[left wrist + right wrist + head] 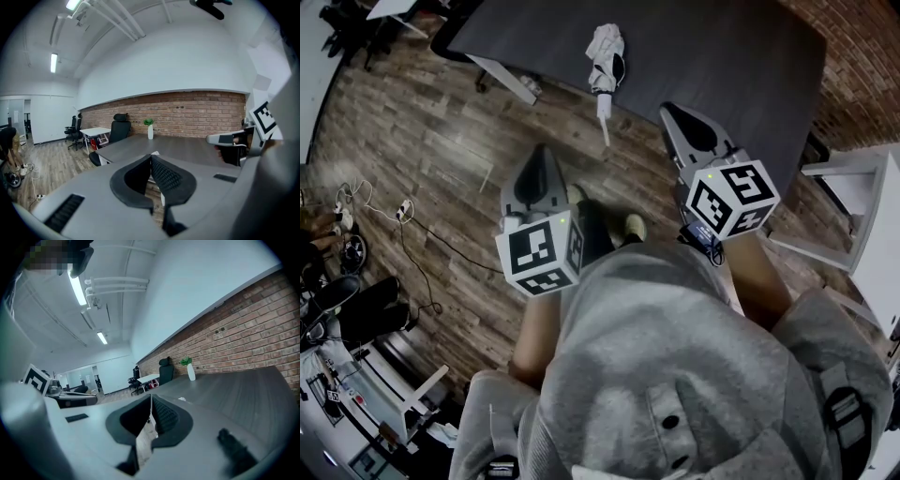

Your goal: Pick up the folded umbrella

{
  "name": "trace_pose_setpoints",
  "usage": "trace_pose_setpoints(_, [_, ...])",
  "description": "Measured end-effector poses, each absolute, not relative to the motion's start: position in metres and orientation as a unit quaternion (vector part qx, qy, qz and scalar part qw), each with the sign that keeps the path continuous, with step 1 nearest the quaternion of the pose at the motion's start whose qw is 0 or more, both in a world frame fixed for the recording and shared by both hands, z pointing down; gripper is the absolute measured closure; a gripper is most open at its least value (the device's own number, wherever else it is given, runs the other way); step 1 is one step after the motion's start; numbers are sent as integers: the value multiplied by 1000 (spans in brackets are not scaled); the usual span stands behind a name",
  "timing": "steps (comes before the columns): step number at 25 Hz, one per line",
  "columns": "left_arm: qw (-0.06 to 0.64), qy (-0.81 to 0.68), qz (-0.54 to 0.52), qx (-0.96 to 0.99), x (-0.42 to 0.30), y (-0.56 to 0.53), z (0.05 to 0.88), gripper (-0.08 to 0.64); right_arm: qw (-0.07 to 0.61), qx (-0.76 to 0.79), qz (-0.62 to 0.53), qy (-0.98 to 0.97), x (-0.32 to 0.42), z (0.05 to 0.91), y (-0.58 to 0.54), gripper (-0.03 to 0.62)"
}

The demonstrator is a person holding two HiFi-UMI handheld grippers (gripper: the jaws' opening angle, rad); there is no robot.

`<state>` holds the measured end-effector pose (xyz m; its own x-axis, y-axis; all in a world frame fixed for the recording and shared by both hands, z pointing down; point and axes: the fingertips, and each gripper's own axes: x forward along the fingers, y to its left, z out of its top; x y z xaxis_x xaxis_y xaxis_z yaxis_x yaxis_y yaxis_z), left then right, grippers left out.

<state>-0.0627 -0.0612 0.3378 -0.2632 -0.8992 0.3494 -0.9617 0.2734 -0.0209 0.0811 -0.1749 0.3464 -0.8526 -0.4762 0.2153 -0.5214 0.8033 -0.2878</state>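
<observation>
The folded umbrella (606, 54), white with dark patches, lies on the near edge of the dark table (731, 47). Its pale handle sticks out past the edge over the wooden floor. My left gripper (541, 152) is held above the floor, short of the table and to the left of the umbrella, jaws closed together and empty. My right gripper (674, 109) reaches the table edge to the right of the umbrella, apart from it, and is shut on nothing. In the left gripper view the fingertips (151, 156) meet in front of the table. The right gripper (151, 397) shows the same.
A white desk (855, 211) stands at the right, and a brick wall (853, 56) runs behind the table. Cables and a power strip (403, 210) lie on the floor at the left. A black office chair (119, 127) and a white vase with a plant (150, 130) stand at the table's far end.
</observation>
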Motion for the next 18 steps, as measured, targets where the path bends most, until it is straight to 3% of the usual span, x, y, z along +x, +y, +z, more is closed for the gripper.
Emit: trace_pose_setpoints(18, [152,-756,102,629,-150,-149,350,546,91,303,164,-934,1,353,-241,568])
